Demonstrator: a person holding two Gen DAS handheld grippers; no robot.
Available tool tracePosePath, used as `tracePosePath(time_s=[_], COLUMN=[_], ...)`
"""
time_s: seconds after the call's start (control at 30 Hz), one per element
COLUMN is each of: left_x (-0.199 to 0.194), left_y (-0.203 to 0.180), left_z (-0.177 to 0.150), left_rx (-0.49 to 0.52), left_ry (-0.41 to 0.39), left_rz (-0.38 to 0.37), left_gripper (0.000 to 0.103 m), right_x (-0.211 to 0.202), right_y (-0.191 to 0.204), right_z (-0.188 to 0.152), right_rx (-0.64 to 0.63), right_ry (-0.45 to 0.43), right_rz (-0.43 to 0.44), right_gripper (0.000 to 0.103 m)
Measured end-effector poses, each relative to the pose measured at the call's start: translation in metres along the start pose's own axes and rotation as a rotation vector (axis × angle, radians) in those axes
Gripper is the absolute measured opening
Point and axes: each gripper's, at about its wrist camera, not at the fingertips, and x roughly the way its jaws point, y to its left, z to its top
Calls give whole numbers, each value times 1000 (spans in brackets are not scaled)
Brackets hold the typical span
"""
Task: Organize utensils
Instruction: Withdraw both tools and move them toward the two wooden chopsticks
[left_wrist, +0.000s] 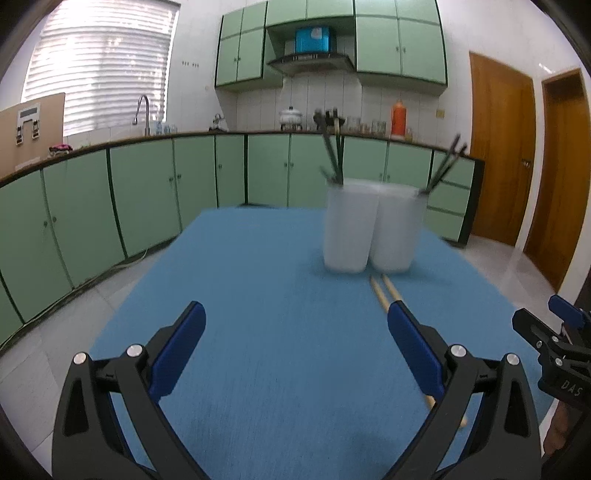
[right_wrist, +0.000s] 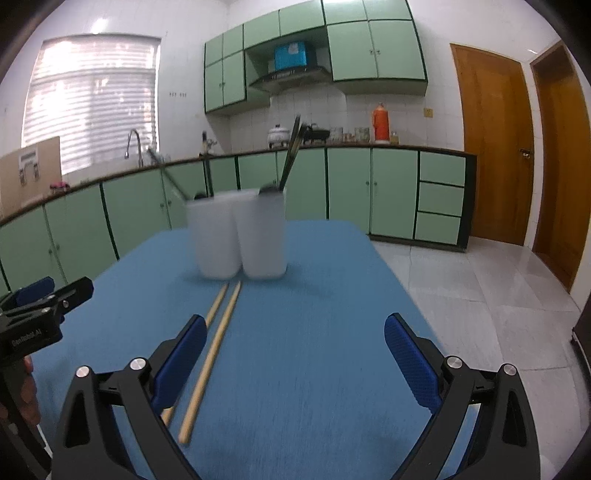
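Observation:
Two wooden chopsticks (right_wrist: 214, 343) lie side by side on the blue table (right_wrist: 314, 369), pointing toward two white cups (right_wrist: 240, 236) that hold dark utensils (right_wrist: 291, 155). My right gripper (right_wrist: 295, 332) is open above the table, its left finger over one chopstick. In the left wrist view the cups (left_wrist: 369, 229) stand ahead and the chopsticks (left_wrist: 384, 291) run under the right finger of my open left gripper (left_wrist: 295, 321). The right gripper (left_wrist: 561, 347) shows at that view's right edge. The left gripper (right_wrist: 40, 314) shows at the right wrist view's left edge.
The blue table (left_wrist: 258, 295) ends just behind the cups. Green kitchen cabinets (left_wrist: 147, 184) line the far wall and left side. Wooden doors (right_wrist: 491, 140) stand at the right, over a tiled floor (right_wrist: 480, 288).

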Motion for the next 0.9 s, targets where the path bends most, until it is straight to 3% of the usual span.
tracePosePath(time_s=[0.47,0.9], left_x=[-9,-11], left_y=[7,10], left_z=[-40,-47], left_rx=[15,10], left_ry=[73,85], left_rz=[28,39], left_gripper=[96,96], right_x=[-6,-2], right_y=[40,58], right_z=[-63,-74], right_rx=[-98,-142], right_ry=[17,3], right_rz=[3,-2], right_gripper=[93,56])
